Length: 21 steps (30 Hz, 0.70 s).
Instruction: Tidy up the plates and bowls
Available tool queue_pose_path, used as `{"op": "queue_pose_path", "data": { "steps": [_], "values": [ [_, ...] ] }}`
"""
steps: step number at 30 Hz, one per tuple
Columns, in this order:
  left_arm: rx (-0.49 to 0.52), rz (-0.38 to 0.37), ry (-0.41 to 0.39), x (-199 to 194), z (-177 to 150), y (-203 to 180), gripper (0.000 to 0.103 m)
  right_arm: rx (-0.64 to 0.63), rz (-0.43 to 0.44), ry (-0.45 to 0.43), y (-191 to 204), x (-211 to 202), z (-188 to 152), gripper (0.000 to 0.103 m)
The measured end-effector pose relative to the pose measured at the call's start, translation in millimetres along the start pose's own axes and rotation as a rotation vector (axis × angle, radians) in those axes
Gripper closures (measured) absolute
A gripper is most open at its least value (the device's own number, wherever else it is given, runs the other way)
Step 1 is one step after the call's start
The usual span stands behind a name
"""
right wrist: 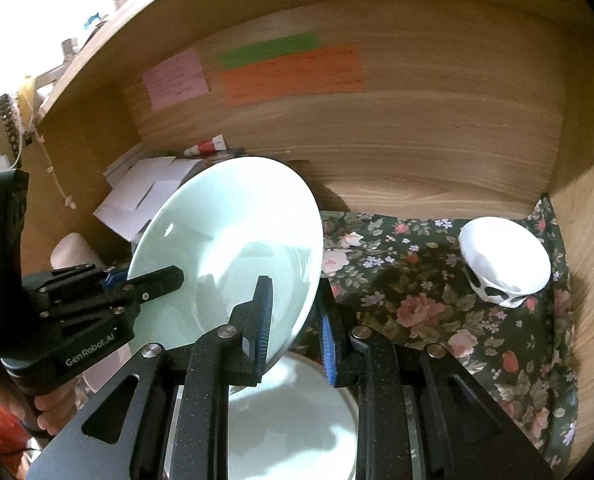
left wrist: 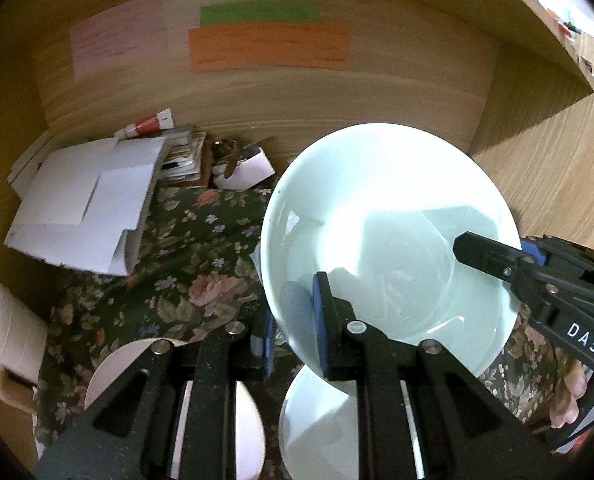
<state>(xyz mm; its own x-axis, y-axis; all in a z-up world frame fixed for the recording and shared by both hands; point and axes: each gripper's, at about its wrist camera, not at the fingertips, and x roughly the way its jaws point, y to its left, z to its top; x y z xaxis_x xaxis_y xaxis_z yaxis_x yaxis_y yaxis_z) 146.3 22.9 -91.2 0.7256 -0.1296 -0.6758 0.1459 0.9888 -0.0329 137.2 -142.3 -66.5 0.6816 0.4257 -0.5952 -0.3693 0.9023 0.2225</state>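
A pale green plate hangs tilted above the floral cloth, held by both grippers. My left gripper is shut on its near rim, one blue pad on each face. In the left wrist view my right gripper comes in from the right with its upper finger across the plate's face. My right gripper is shut on the plate's right edge, while my left gripper clamps the left edge. A second pale plate lies flat under it. A white bowl with black spots sits far right.
The floral cloth covers a wooden shelf floor with walls at the back and sides. A pile of white papers and clutter fill the back left. A pinkish-white dish lies at the near left, beside a cream roll.
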Motion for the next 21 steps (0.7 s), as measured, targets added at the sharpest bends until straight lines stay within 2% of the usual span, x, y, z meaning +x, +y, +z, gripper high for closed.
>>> {"op": "queue_pose_path", "data": {
  "steps": [21],
  "values": [
    [-0.115, 0.069, -0.013, -39, -46, 56, 0.087, -0.082, 0.113, 0.014, 65, 18, -15, 0.083]
  ]
}}
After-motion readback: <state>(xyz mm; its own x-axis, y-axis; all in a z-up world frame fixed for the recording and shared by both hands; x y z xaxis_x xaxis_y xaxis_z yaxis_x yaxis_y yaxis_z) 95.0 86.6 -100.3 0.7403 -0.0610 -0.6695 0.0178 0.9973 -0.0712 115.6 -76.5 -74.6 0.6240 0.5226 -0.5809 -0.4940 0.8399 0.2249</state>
